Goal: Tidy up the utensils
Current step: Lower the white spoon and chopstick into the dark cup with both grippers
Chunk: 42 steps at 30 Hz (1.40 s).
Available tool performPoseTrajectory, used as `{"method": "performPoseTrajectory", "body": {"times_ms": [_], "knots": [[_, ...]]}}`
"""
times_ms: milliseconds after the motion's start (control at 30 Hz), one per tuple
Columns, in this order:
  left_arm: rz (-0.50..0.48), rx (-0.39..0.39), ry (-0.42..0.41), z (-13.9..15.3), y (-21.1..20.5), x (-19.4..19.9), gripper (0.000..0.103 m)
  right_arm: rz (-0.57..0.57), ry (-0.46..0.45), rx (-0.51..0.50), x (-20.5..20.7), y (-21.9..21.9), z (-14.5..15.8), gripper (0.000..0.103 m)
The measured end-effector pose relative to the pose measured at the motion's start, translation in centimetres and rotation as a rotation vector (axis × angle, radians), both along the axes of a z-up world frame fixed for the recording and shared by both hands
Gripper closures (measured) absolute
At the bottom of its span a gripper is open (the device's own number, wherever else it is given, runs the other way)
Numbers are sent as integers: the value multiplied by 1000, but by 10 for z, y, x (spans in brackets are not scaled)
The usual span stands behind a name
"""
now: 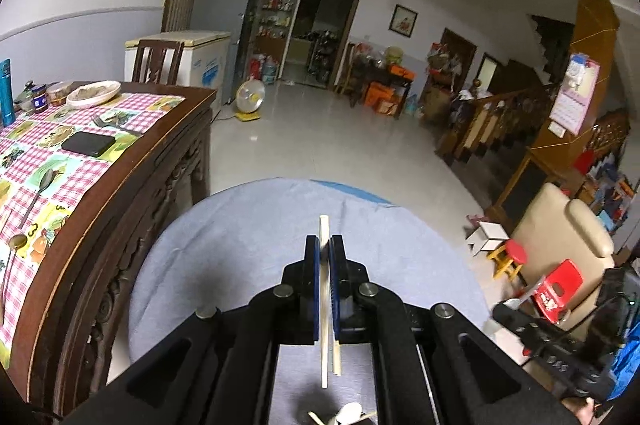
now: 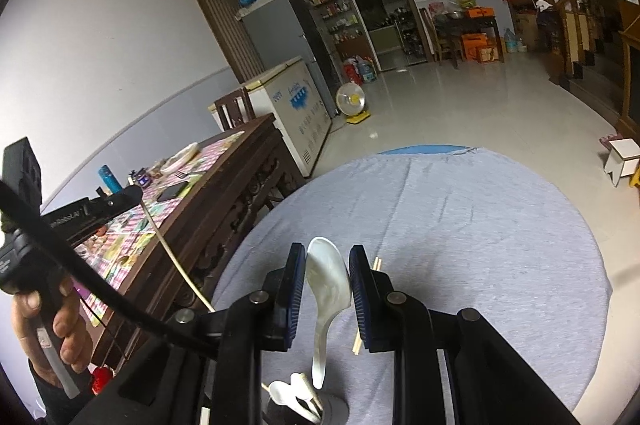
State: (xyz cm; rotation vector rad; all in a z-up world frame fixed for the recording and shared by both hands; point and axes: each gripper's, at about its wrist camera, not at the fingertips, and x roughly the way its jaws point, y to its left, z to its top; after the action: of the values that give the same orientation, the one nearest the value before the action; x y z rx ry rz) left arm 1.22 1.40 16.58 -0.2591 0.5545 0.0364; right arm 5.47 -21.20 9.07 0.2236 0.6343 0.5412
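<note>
Only faint writing shows: blue lettering on the white freezer [image 2: 298, 101] too blurred to read, and pale print on the left gripper's body that cannot be made out.

A pale chopstick pair [image 1: 325, 289] stands clamped upright in the left gripper [image 1: 324, 265], its blue-padded fingers [image 1: 310, 277] pressed together on it, the tips poking above them and the lower ends running back toward the camera. A white spoon [image 2: 328, 285] sits between the fingers [image 2: 297, 289] of the right gripper [image 2: 326, 285], bowl up and forward, handle trailing down; those fingers are part spread and pinch the bowl by its sides.

Below the spoon, a holder [image 2: 304, 409] at the bottom edge carries more white spoons and chopsticks. Loose chopsticks [image 2: 366, 305] lie on the grey cloth just right of the right fingers.

Both grippers hang over the round grey-clothed desk [image 2: 480, 245], whose far half is bare. A dark wooden table [image 1: 132, 193] stands close on the left; open tiled floor [image 1: 320, 129] lies beyond.
</note>
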Motion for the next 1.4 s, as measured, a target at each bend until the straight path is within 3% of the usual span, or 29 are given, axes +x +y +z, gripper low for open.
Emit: {"method": "performPoseTrajectory", "body": {"times_ms": [533,833,1400], "knots": [[-45,9,-32,-62,-45,-54,99,-5,-109,39,-62,23,-46,78],[-27,33,-23,-98,-55,-63,99,-1,-140,16,-74,33,-70,78],[-5,73,-10,-133,-65,-72,99,-5,-163,-57,-85,45,-109,78]]}}
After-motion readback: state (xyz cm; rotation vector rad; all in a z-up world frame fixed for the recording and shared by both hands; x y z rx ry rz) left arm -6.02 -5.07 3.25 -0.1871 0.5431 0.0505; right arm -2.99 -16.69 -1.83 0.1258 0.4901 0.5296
